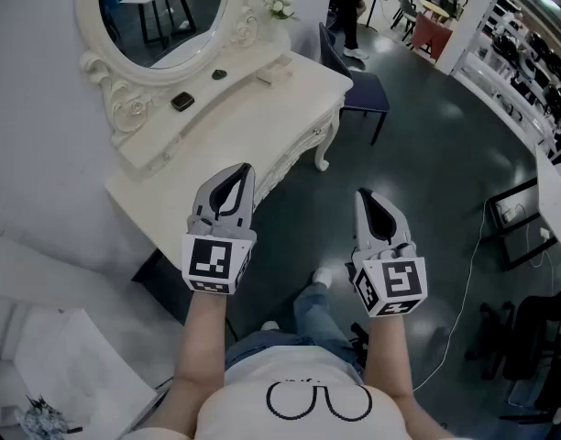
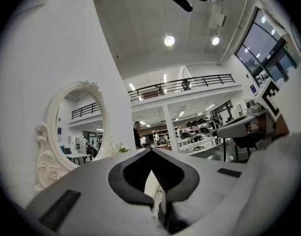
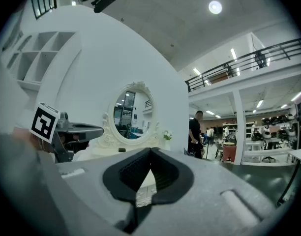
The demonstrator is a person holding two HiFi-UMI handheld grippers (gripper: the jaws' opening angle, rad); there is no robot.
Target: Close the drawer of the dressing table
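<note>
Held level before the person, the grey left gripper point(image 1: 242, 174) and right gripper point(image 1: 363, 198) both have jaws pressed together on nothing, the left one nearer the cream carved dressing table point(image 1: 262, 117), whose drawer front point(image 1: 297, 148) lies just beyond its tips, running near-left to far-right.

Blue chair point(image 1: 365, 92) nr person point(image 1: 350, 16) in bg; white flowers point(image 1: 280, 5); dark floor point(image 1: 418, 154).
</note>
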